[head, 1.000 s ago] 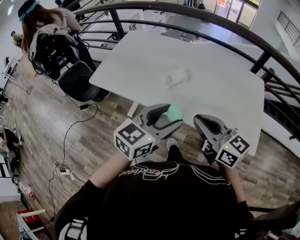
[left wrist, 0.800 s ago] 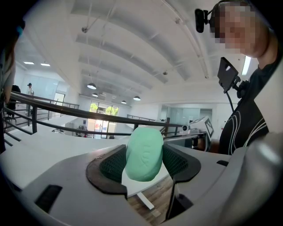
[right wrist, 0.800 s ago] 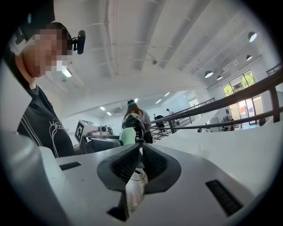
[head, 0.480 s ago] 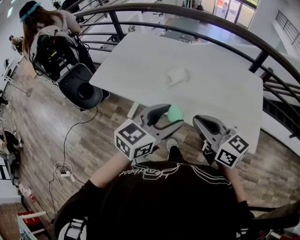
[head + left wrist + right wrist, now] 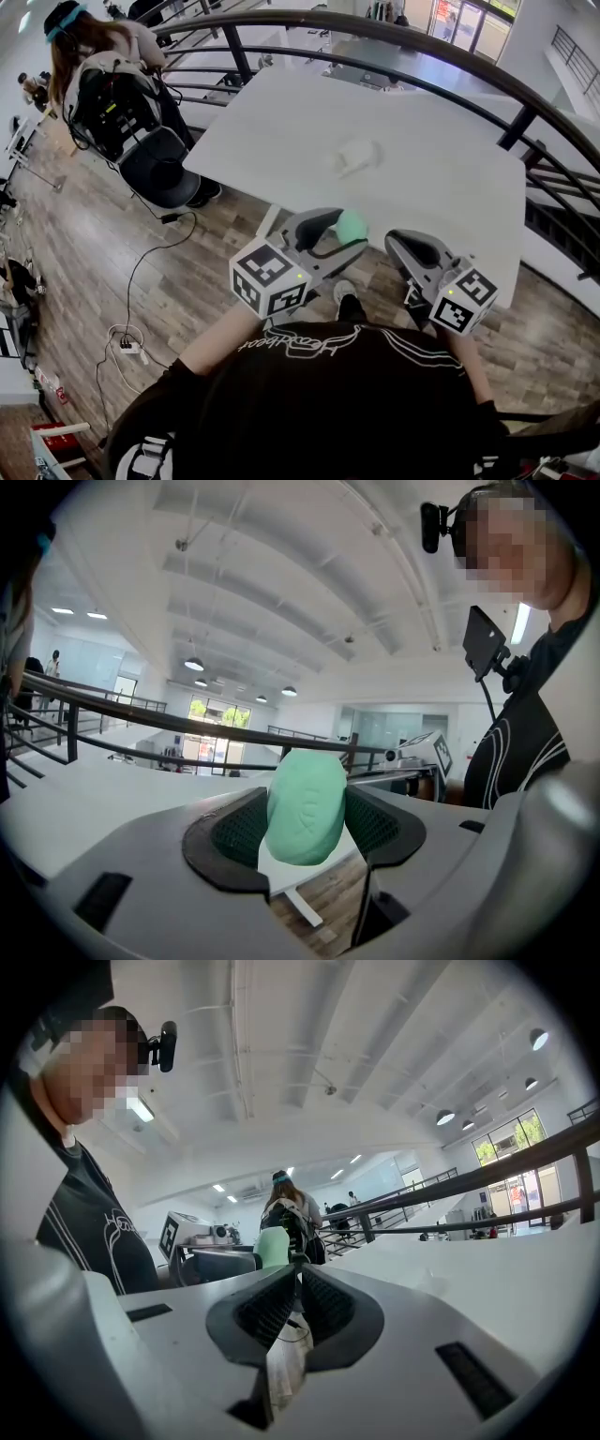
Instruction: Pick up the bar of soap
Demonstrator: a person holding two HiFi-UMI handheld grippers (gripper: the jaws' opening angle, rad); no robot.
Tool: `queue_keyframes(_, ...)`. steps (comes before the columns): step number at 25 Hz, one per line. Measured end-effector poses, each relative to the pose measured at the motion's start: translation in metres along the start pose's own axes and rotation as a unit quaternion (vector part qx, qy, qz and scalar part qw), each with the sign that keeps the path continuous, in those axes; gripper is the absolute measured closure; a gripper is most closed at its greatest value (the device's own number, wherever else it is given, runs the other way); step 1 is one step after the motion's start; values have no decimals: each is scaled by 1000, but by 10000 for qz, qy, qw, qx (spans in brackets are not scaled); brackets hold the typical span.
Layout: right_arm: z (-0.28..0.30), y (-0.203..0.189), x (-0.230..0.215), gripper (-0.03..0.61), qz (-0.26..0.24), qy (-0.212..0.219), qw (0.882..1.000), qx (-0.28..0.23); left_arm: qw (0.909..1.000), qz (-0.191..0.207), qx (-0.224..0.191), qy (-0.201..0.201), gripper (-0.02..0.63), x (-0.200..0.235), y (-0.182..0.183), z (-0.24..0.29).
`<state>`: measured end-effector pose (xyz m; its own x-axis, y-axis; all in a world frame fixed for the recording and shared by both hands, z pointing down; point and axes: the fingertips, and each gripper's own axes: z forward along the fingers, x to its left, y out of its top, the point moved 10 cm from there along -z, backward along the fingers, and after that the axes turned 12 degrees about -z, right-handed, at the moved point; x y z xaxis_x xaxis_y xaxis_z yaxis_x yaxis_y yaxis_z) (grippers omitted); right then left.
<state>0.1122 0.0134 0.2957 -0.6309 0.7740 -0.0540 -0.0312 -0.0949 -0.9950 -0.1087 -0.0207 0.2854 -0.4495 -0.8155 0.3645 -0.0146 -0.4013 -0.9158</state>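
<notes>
A mint-green bar of soap (image 5: 306, 807) is clamped between the jaws of my left gripper (image 5: 305, 822). In the head view the soap (image 5: 352, 226) shows at the tip of the left gripper (image 5: 339, 232), held in the air just off the near edge of the white table (image 5: 281, 131). My right gripper (image 5: 405, 246) hovers beside it to the right, jaws together with nothing between them. In the right gripper view that gripper (image 5: 299, 1299) is shut, and the soap (image 5: 273, 1245) appears beyond it to the left.
A small white crumpled object (image 5: 357, 156) lies on the table's middle. A dark curved railing (image 5: 450, 52) runs behind and right of the table. A person (image 5: 89, 37) sits by a black chair (image 5: 164, 164) at the far left. Cables (image 5: 141, 272) trail across the wood floor.
Both grippers and the soap hold nearly still. Only the head view shifts slightly.
</notes>
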Motion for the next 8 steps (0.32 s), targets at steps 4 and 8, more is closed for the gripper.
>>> queue_keyframes(4, 4, 1, 2, 549, 4, -6, 10000, 20, 10000, -30, 37, -17, 348, 4, -1, -1)
queue_keyframes(8, 6, 3, -1, 549, 27, -35, 10000, 42, 10000, -40, 67, -57, 348, 6, 2, 1)
